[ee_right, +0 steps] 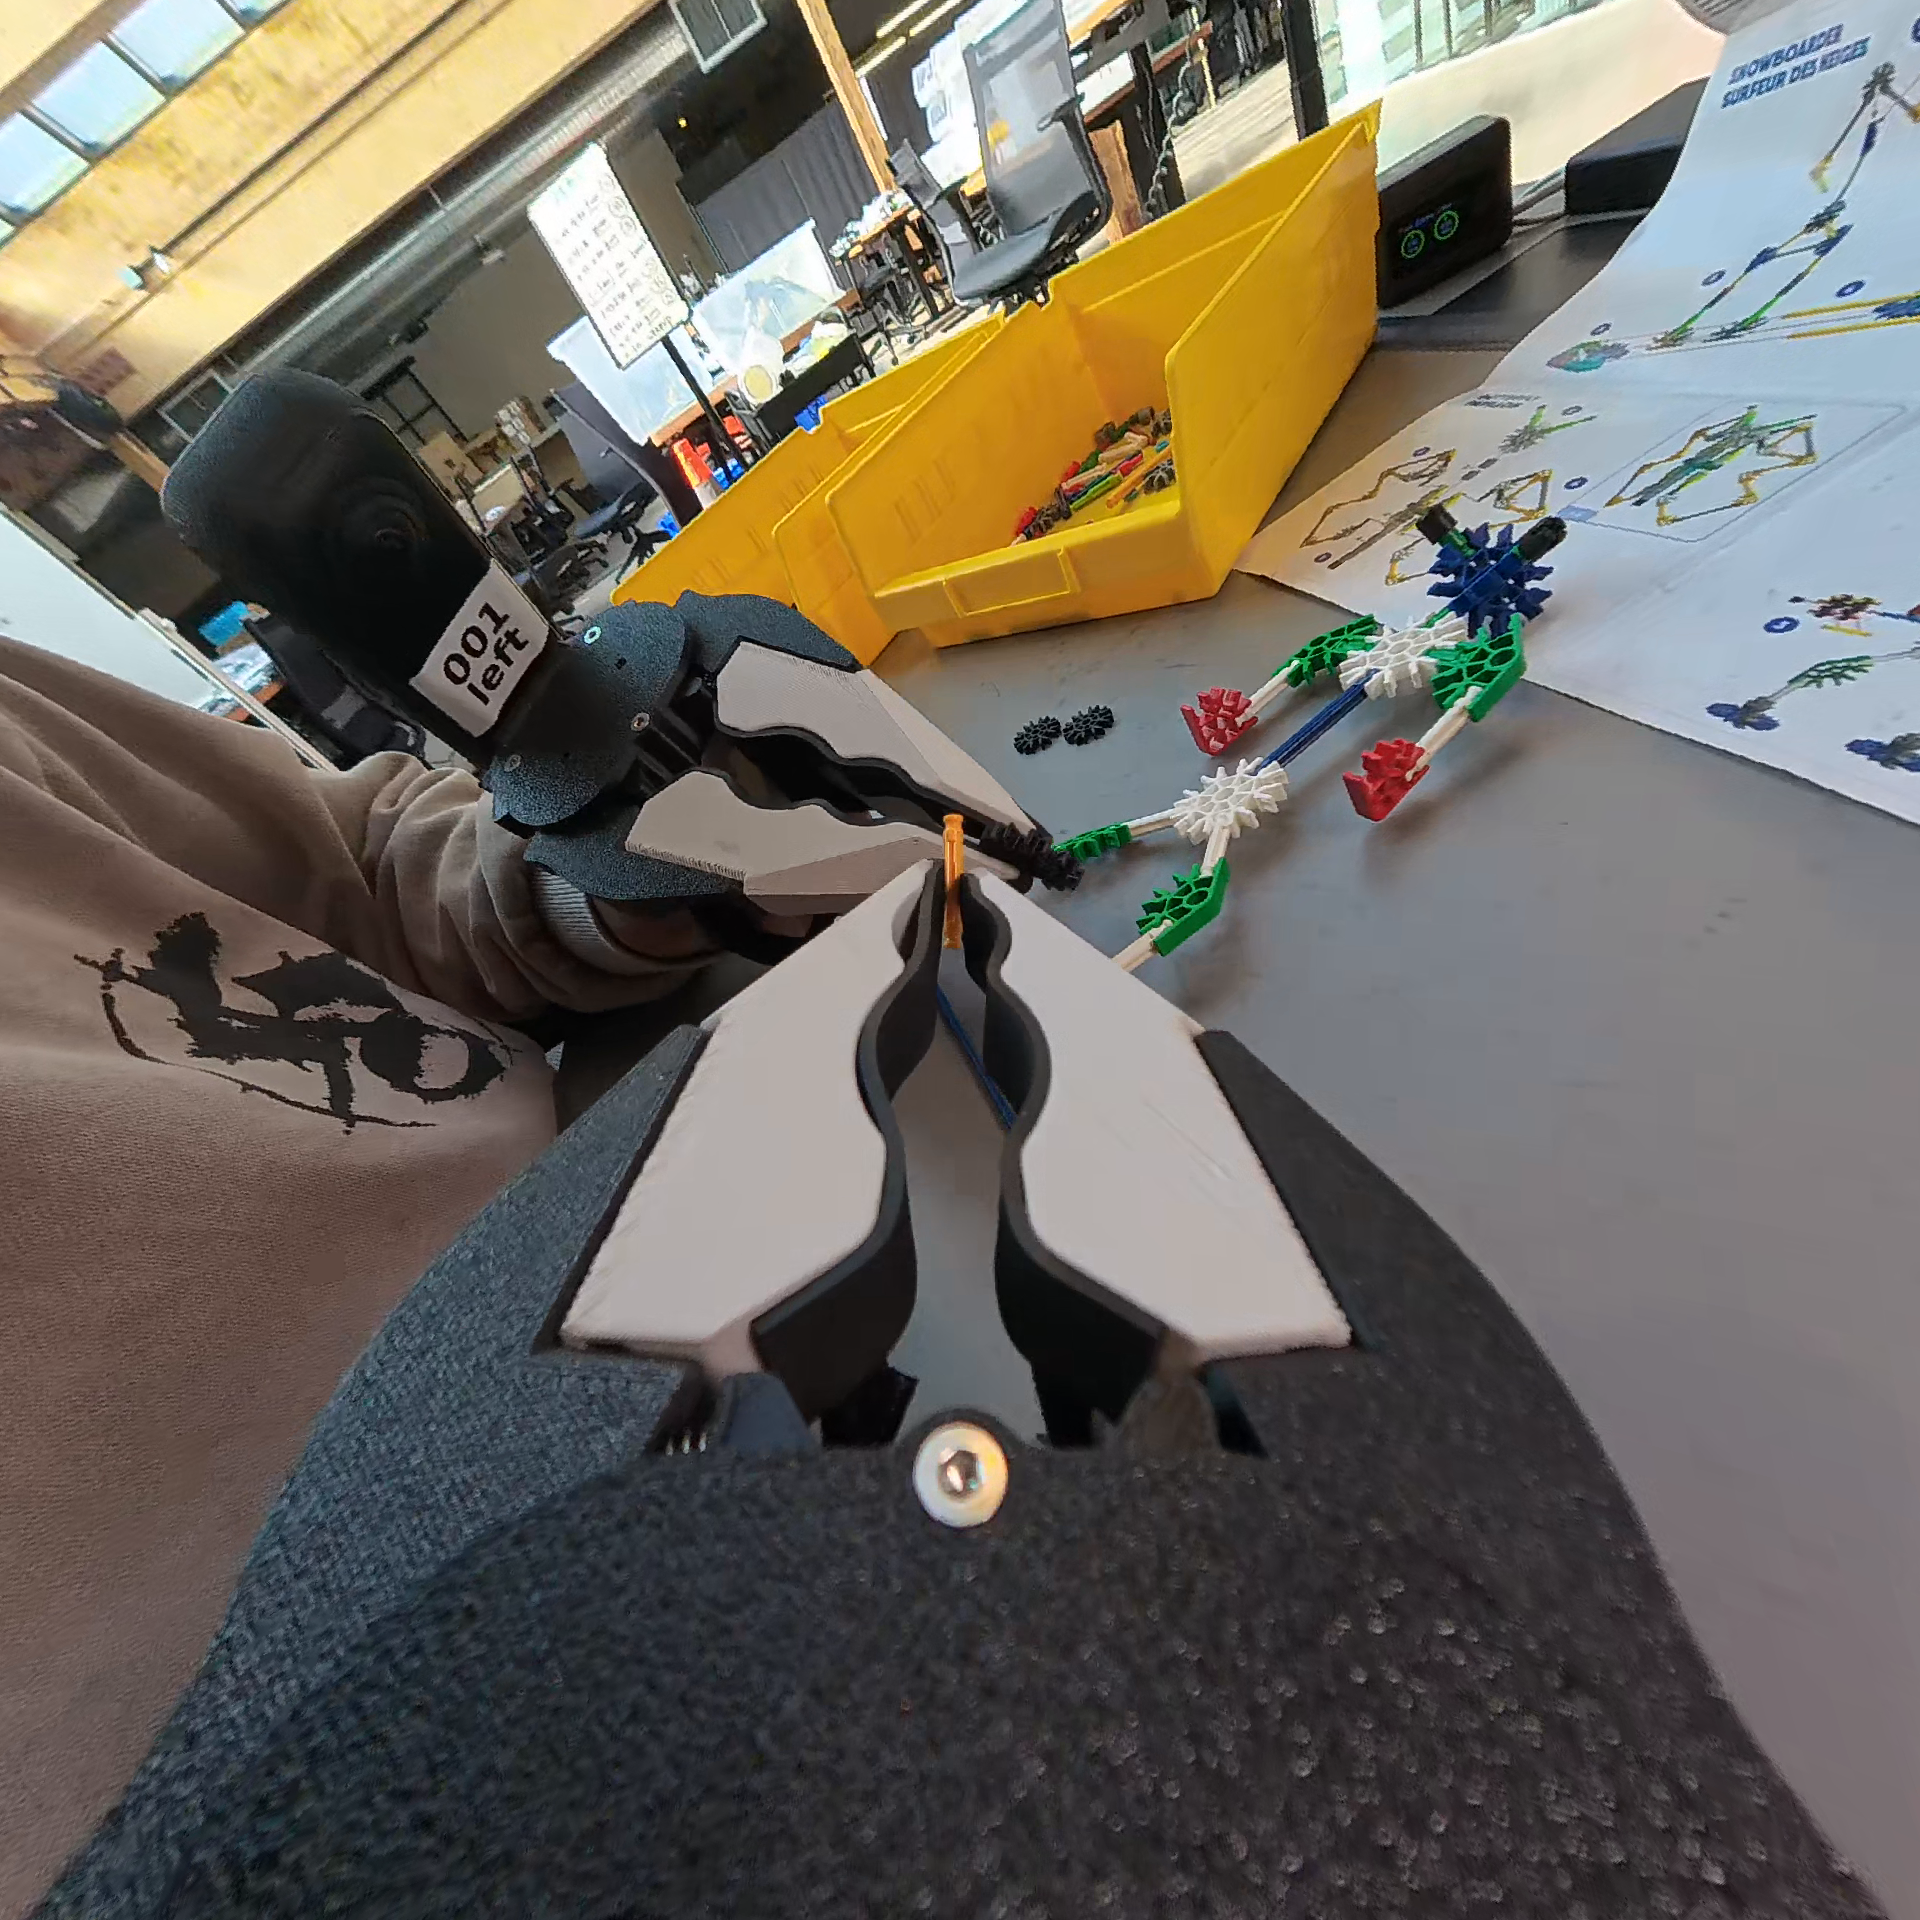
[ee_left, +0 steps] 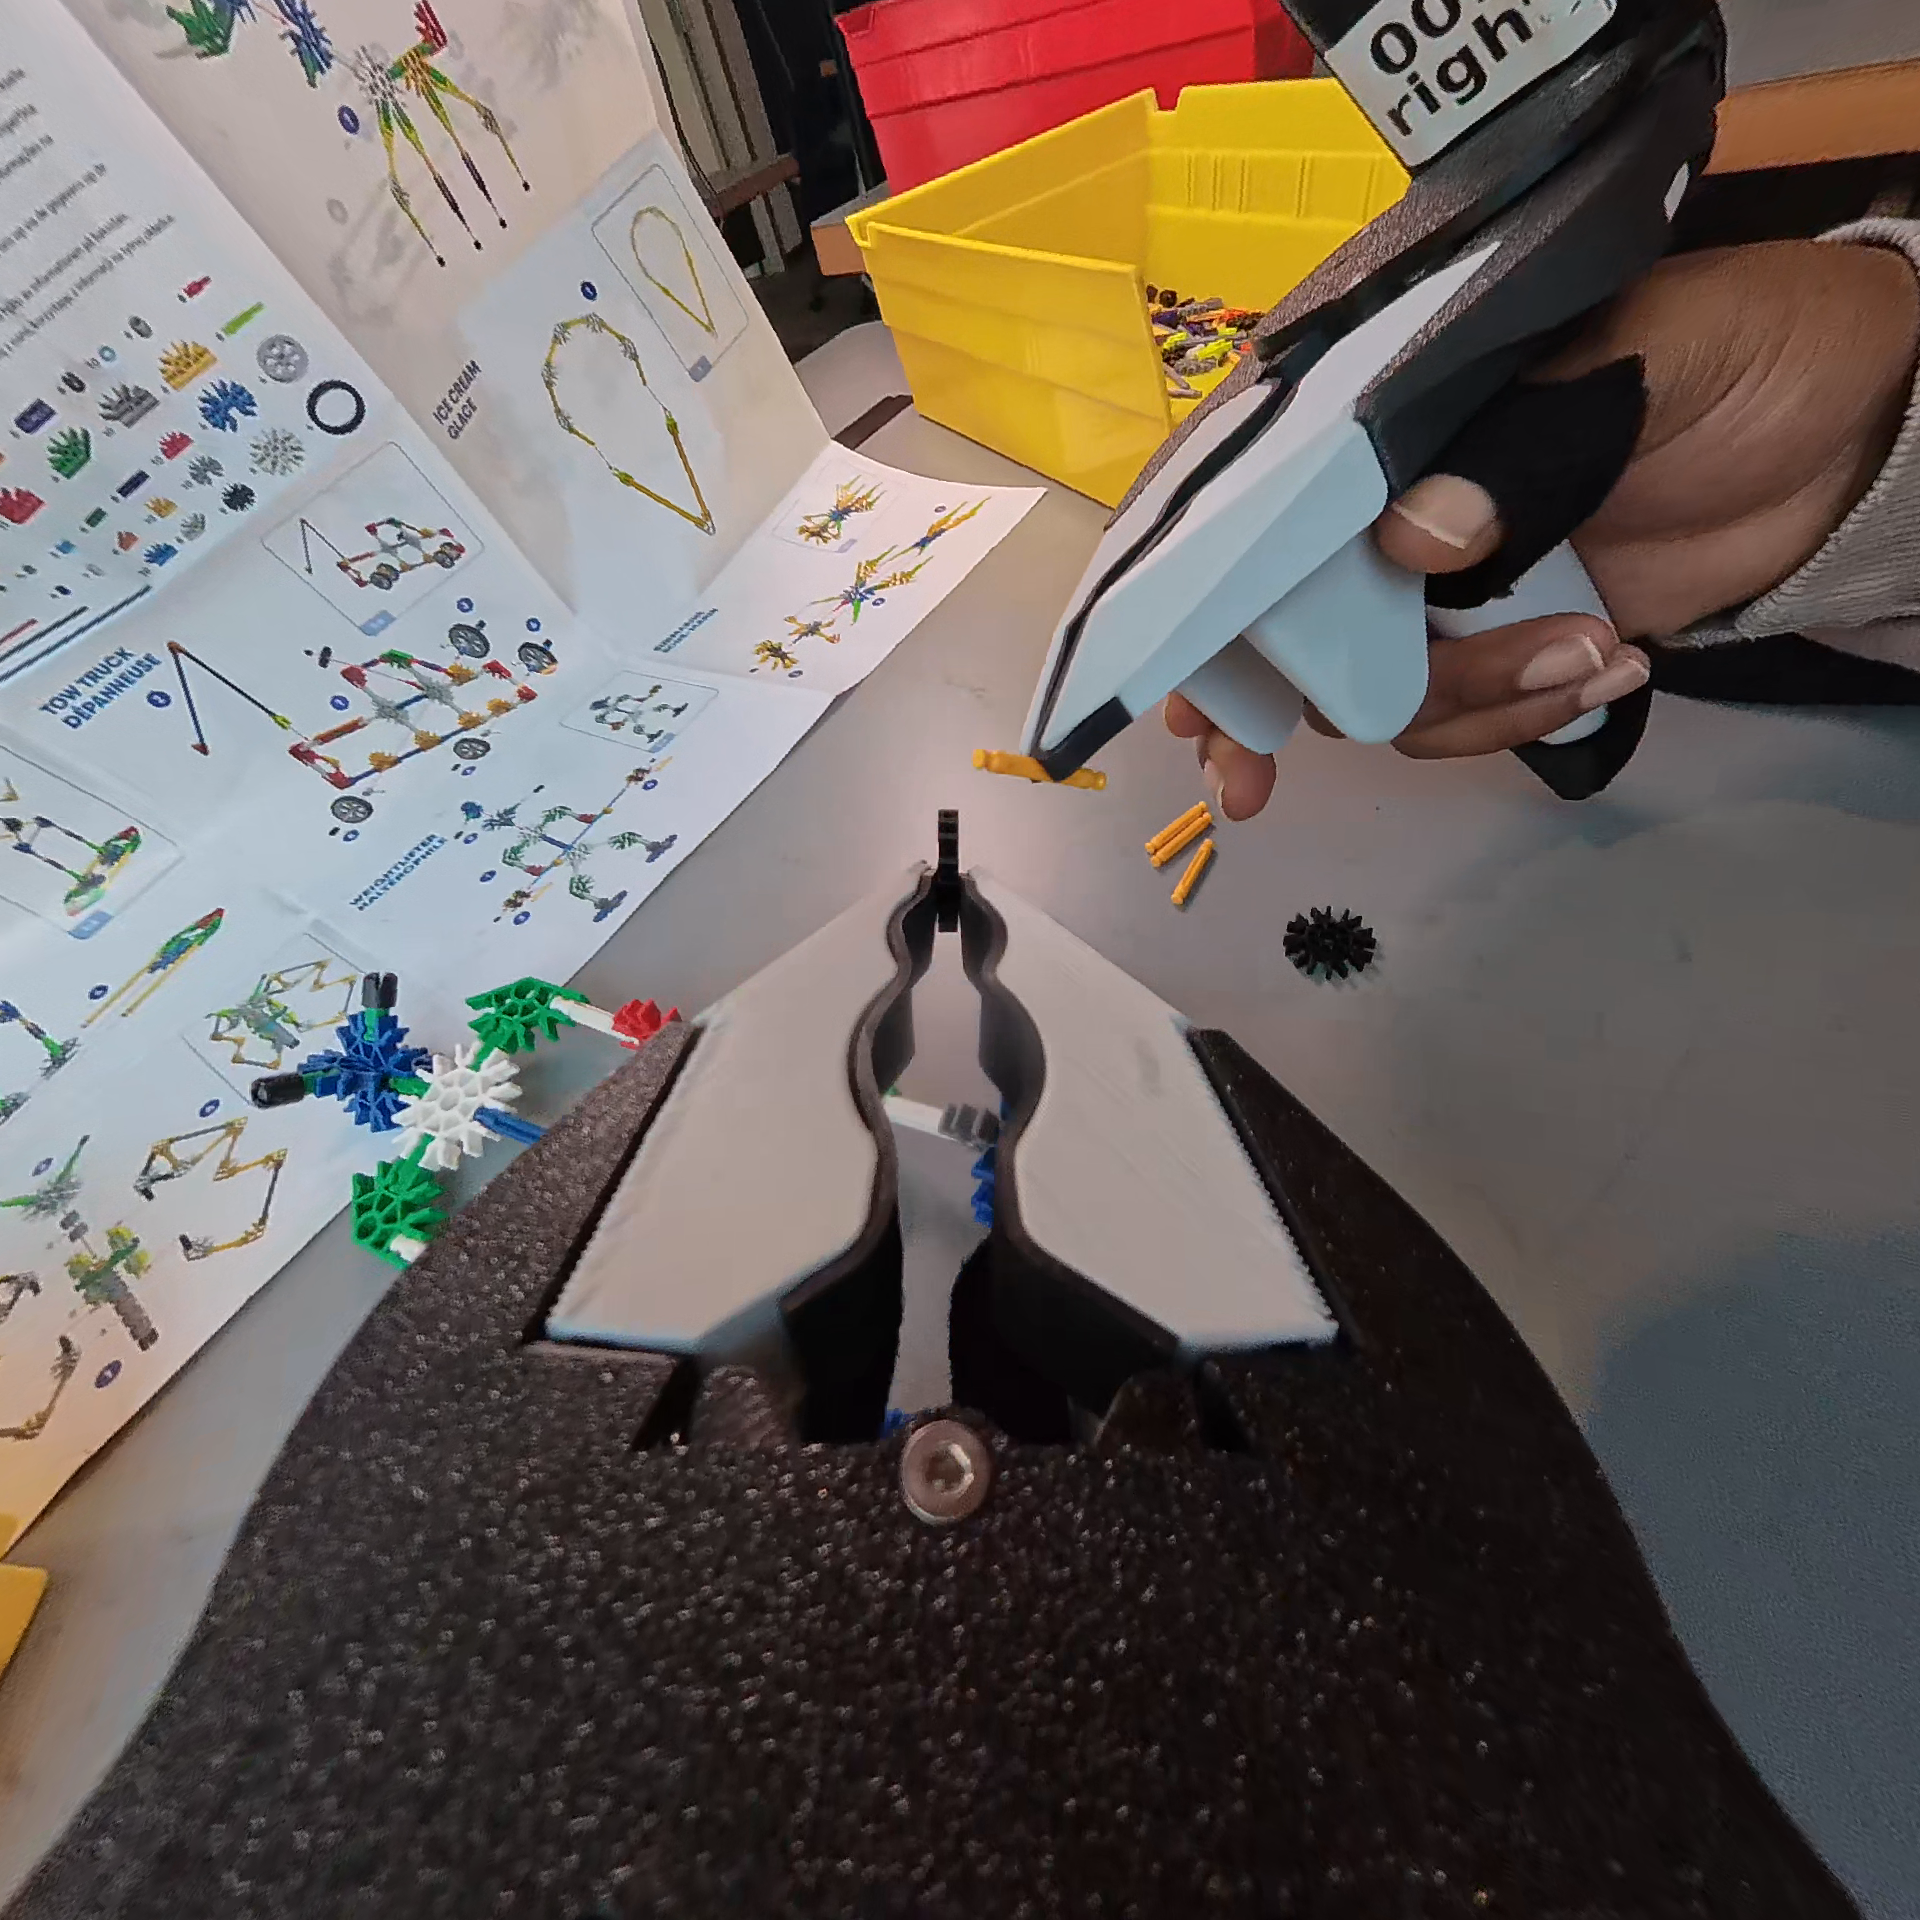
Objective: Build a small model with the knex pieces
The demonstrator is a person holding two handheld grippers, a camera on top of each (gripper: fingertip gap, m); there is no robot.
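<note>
My left gripper point(ee_left: 947, 883) is shut on a small black toothed connector point(ee_left: 947, 847), held edge-on above the grey table. It also shows in the right wrist view point(ee_right: 1023, 847), with the black connector point(ee_right: 1051, 854) at its tips. My right gripper point(ee_right: 951, 883) is shut on a short orange rod point(ee_right: 952, 878). In the left wrist view the right gripper point(ee_left: 1049, 758) holds that orange rod point(ee_left: 1003, 764) crosswise, just beyond and right of my left tips. A partly built model point(ee_left: 436, 1101) of green, blue, white and red connectors lies at the left; it also shows in the right wrist view point(ee_right: 1382, 686).
Three loose orange rods point(ee_left: 1179, 836) and a black toothed connector point(ee_left: 1330, 943) lie on the table. Two more black connectors point(ee_right: 1062, 730) lie near the yellow bin point(ee_right: 1226, 416) of mixed parts. An instruction sheet point(ee_left: 312, 520) stands at the left. A red bin point(ee_left: 1039, 83) sits behind. Only a small space, under 4 cm, lies between the two pairs of fingers. The partly built model point(ee_left: 436, 1101) is about 20 centimetres from both grippers' fingertips. My right wrist view point(ee_right: 1405, 641) looks at it from another angle.
</note>
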